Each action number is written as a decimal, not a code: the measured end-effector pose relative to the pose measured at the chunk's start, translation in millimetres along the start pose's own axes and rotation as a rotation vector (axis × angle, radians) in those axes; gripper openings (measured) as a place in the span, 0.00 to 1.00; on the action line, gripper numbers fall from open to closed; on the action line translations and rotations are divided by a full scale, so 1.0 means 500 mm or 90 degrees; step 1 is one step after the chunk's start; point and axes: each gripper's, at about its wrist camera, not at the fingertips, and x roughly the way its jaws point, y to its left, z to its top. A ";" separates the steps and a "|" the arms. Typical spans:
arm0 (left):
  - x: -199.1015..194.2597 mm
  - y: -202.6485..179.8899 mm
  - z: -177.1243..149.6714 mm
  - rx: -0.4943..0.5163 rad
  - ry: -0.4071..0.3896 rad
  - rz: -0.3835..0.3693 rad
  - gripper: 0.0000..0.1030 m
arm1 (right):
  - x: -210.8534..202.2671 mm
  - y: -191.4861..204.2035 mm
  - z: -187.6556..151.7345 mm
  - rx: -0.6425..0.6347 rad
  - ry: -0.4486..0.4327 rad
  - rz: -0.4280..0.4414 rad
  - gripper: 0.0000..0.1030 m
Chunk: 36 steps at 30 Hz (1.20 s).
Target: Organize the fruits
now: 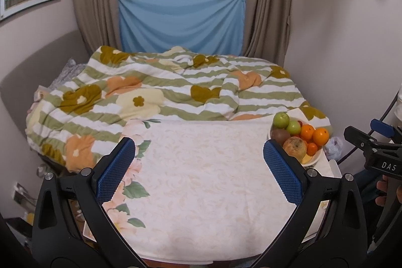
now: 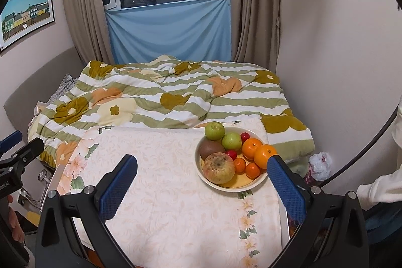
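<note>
All the fruit sits heaped in the round white ceramic bowl (image 2: 260,180) at two o'clock on the floral-clothed table (image 2: 176,205), fitting either a finished gathering or sorting ahead, while the left gripper (image 1: 198,167) and right gripper (image 2: 202,182) hover wide open, empty.

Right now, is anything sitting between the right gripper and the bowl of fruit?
Nothing visible does. The right gripper is open and empty, and only bare flowered tablecloth lies between its fingers and the bowl. The bowl sits just ahead, toward the right finger, with the big apple nearest.
</note>
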 end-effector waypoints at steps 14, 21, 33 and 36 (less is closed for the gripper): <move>0.001 -0.009 -0.004 0.001 -0.002 -0.005 1.00 | -0.001 -0.005 -0.002 0.001 -0.001 -0.001 1.00; 0.000 -0.010 -0.005 0.000 -0.002 -0.005 1.00 | -0.001 -0.006 -0.002 0.001 -0.001 0.000 1.00; -0.010 -0.024 -0.008 0.018 -0.018 -0.002 1.00 | -0.001 -0.007 -0.002 0.000 0.000 -0.001 1.00; -0.003 -0.024 -0.011 0.018 -0.012 -0.009 1.00 | -0.001 -0.007 -0.002 0.000 0.000 -0.001 1.00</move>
